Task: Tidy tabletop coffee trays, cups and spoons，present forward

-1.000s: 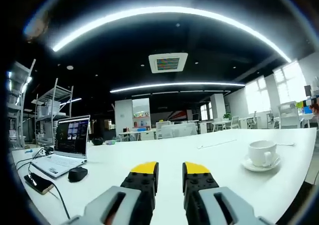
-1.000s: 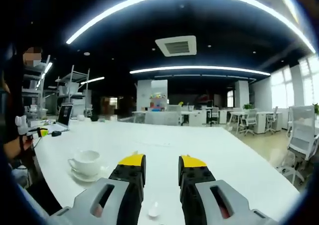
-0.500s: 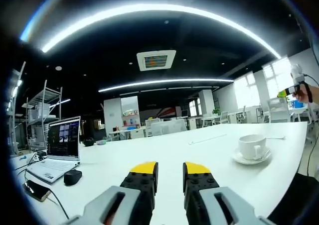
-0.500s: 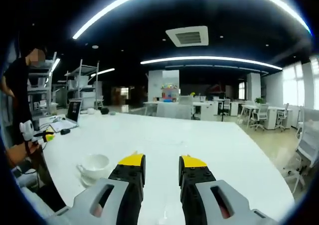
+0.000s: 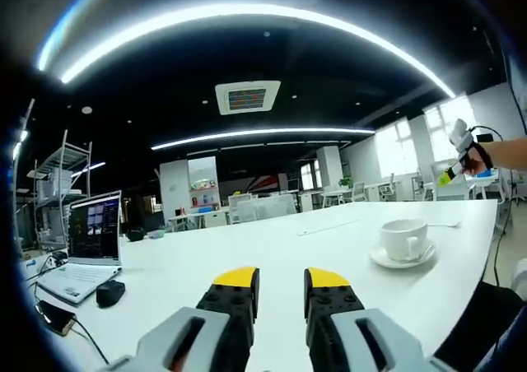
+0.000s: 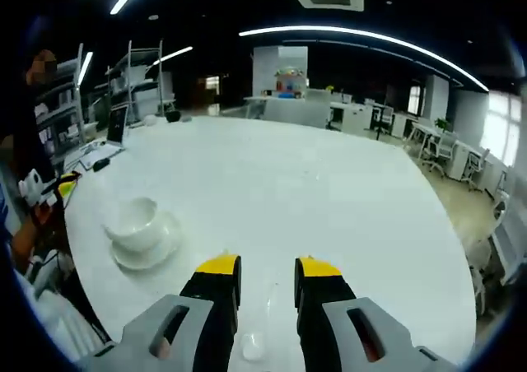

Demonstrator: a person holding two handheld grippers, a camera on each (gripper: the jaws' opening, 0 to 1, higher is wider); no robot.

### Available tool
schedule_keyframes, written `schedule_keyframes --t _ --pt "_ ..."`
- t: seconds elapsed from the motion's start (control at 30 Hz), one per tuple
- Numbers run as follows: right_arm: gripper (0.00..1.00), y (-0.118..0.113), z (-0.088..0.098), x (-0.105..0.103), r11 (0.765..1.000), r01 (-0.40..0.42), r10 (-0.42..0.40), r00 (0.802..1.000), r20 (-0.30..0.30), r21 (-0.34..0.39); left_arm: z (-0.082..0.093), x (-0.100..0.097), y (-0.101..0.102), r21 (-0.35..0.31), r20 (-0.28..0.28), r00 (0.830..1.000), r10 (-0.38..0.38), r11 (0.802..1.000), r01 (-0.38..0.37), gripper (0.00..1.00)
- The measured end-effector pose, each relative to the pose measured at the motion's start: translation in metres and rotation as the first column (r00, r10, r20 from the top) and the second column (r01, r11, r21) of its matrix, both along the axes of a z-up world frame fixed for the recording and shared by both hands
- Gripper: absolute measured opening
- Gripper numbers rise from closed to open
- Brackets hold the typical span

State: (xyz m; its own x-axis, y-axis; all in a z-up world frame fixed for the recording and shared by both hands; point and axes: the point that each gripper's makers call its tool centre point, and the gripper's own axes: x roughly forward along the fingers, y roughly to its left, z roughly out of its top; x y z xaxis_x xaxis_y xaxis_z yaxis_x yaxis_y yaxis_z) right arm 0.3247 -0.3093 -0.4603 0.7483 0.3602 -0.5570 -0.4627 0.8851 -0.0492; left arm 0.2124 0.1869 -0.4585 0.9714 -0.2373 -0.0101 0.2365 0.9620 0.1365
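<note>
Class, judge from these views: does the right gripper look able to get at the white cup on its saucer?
Probably yes: the right gripper is open and empty, with bare table between it and the cup.

Both tongs [image 5: 276, 285] [image 6: 267, 277] slightly parted, empty

Count, left gripper view: one white cup [image 5: 403, 239], on one saucer [image 5: 402, 258], far right. One laptop [image 5: 79, 248], one mouse [image 5: 109, 292], one phone [image 5: 51, 316], near left. One spoon [image 6: 253, 345], right gripper view.
</note>
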Motion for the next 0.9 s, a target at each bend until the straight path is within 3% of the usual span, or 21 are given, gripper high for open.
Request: schedule_keyframes --t 0.13,0.2,0.27,0.43,0.63,0.9 --pt "0.26 -0.002 -0.023 0.009 0.999 -0.005 0.002 0.995 -0.095 -0.033 -0.002 -0.003 -0.012 -0.011 -0.021 0.996 -0.083 0.997 0.083 0.24" --pt "0.26 0.0 -0.03 0.009 0.999 -0.009 0.004 0.993 -0.114 -0.047 -0.003 -0.006 -0.017 -0.008 -0.033 0.993 -0.113 0.994 0.112 0.25" --pt "0.26 0.0 -0.043 0.008 0.998 -0.016 0.005 0.983 -0.183 -0.055 -0.004 -0.009 -0.022 -0.001 -0.044 0.99 -0.137 0.991 0.137 0.25" --pt "0.26 -0.004 -0.065 0.011 0.993 -0.039 0.008 0.963 -0.268 -0.11 -0.003 -0.016 -0.034 0.005 -0.064 0.979 -0.195 0.981 0.195 0.25" --pt "0.26 -0.004 -0.084 0.012 0.986 -0.061 0.004 0.942 -0.336 -0.158 -0.001 -0.02 -0.038 0.009 -0.075 0.971 -0.226 0.974 0.227 0.25" --pt "0.26 -0.007 -0.099 0.008 0.979 -0.063 -0.017 0.924 -0.383 -0.194 0.007 -0.023 -0.035 0.029 -0.068 0.972 -0.225 0.973 0.227 0.25"
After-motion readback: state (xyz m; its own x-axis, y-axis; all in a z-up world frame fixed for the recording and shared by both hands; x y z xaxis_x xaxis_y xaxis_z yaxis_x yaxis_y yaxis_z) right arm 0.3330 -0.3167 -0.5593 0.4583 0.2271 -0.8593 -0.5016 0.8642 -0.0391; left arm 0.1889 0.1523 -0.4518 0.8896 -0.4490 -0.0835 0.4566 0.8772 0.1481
